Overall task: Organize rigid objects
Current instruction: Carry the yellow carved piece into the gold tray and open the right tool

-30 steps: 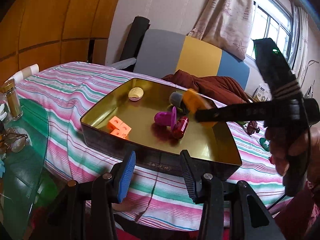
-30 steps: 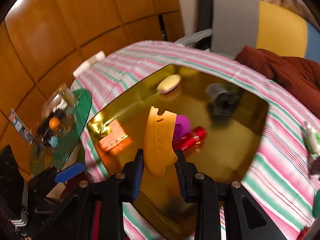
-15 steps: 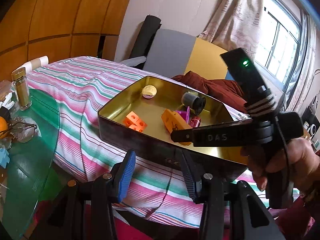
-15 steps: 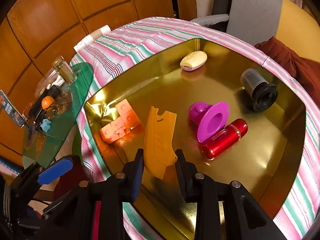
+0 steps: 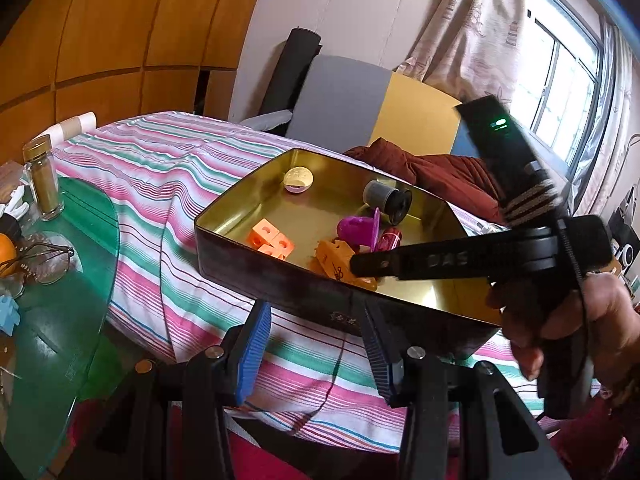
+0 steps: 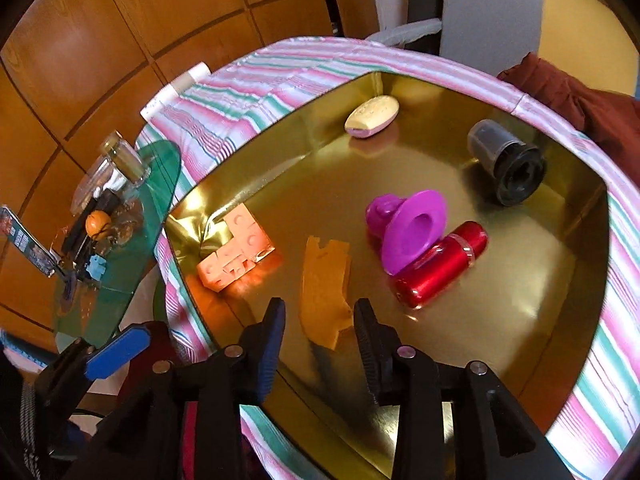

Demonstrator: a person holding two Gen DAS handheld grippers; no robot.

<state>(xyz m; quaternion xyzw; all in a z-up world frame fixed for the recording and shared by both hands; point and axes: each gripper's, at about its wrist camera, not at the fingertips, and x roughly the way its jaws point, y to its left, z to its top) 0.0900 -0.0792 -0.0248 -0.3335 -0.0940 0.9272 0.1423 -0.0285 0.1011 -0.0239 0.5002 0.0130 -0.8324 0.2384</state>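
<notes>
As my right gripper [image 6: 320,320] spreads its jaws, the yellow plastic piece [image 6: 326,288] lies between them on the gold tray [image 6: 520,320], both pads clear of it. Nearby sit orange blocks [image 6: 236,256], a purple funnel [image 6: 412,232] and a red cylinder [image 6: 440,268]. My left gripper [image 5: 316,344] hovers open, empty, just outside the tray.

Spice jar [image 5: 42,178] beside eyeglasses [image 5: 48,260]
</notes>
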